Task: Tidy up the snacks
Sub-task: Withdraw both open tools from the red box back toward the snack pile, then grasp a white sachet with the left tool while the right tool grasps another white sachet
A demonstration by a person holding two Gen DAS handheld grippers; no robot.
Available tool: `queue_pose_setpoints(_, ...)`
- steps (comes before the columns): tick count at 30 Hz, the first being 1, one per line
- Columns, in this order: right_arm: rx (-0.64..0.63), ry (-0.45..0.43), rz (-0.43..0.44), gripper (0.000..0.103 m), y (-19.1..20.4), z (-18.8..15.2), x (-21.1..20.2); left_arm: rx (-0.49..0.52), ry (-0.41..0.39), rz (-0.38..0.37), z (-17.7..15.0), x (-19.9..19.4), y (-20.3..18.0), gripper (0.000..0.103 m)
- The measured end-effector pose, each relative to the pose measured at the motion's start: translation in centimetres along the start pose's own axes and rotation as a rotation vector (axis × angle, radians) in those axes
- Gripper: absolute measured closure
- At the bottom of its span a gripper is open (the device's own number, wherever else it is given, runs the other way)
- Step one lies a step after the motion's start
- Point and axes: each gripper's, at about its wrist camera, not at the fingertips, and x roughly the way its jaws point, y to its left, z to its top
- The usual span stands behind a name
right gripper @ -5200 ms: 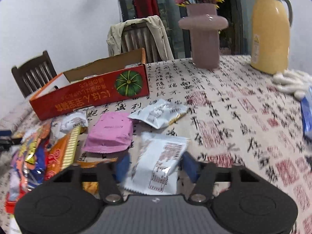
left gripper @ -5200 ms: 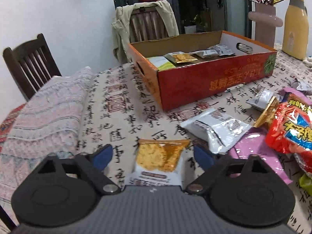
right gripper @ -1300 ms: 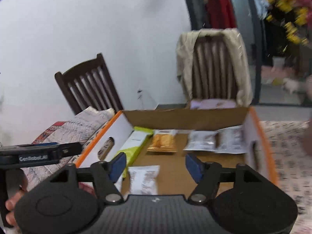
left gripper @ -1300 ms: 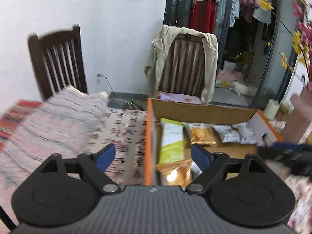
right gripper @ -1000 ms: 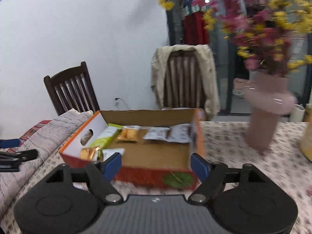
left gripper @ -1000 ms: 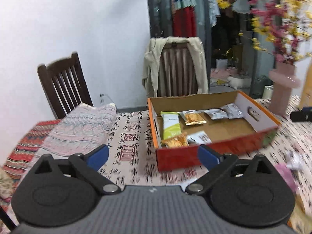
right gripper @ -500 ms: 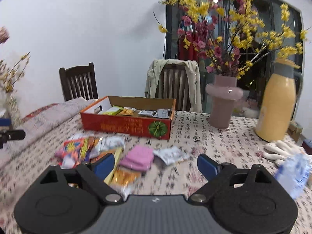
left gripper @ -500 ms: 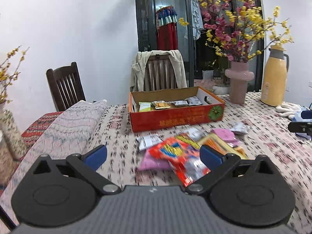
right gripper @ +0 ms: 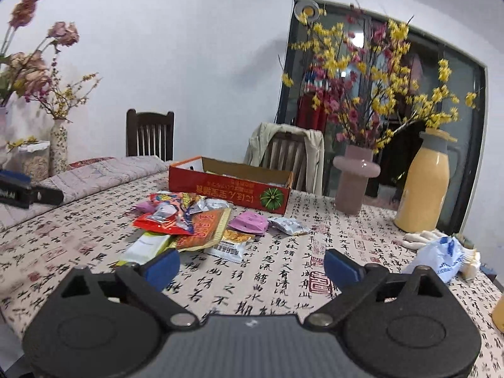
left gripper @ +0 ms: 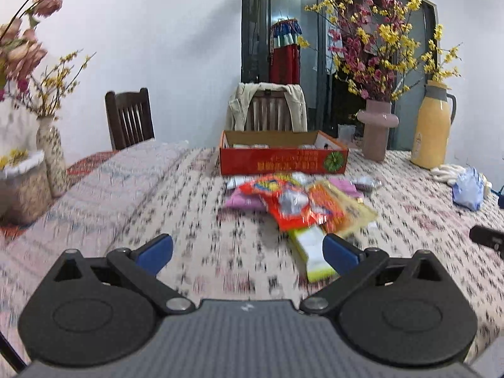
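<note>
An open red cardboard box [left gripper: 283,160] [right gripper: 230,190] with snack packets inside stands at the far side of the table. In front of it lies a pile of snacks: a red bag [left gripper: 283,203] [right gripper: 163,217], an orange packet [right gripper: 204,228], a pink pouch [right gripper: 249,222], a silver packet [right gripper: 288,225] and a green-white bar [left gripper: 312,249] [right gripper: 143,247]. My left gripper [left gripper: 247,253] is open and empty, well back from the pile. My right gripper [right gripper: 252,267] is open and empty, also back from the pile.
A pink vase of flowers [right gripper: 356,186], a yellow thermos [right gripper: 423,186], white gloves and a blue-white bag [right gripper: 441,258] stand at the right. A folded blanket [left gripper: 119,173] and vases [left gripper: 52,157] are at the left. Chairs stand behind the table.
Both grippers dropped their packets into the box, then pulled back away from it, open and empty. The box and pile now look farther off.
</note>
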Motion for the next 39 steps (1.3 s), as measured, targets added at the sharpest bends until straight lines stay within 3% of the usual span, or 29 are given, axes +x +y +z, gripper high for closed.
queue_pose_setpoints(6,0.019,-0.034,0.035,0.004,1.6,-1.4,-2.7,-0.016,0.033,0.007,-3.3,-1.7,0.8,0.0)
queue_pose_setpoints(11,-0.012,-0.038,0.046,0.004,3.3,-2.1,-3.6,-0.02,0.018,0.035,-4.2,-3.0,2.0,0.0)
queue_pose_setpoints(20,0.056,0.006,0.019,0.004,2.5,-3.0,-1.2,-0.018,0.047,0.029,-3.9,-0.9,1.7,0.0)
queue_pose_setpoints(32,0.184,0.096,0.008,0.02,-1.6,-2.1,5.0,0.037,0.104,-0.062,-0.8,5.1,-2.4,0.003)
queue_pose_setpoints(39,0.284,0.142,0.016,0.033,-5.1,-0.3,9.9,0.092,0.043,-0.046,3.5,9.5,-3.4,0.005)
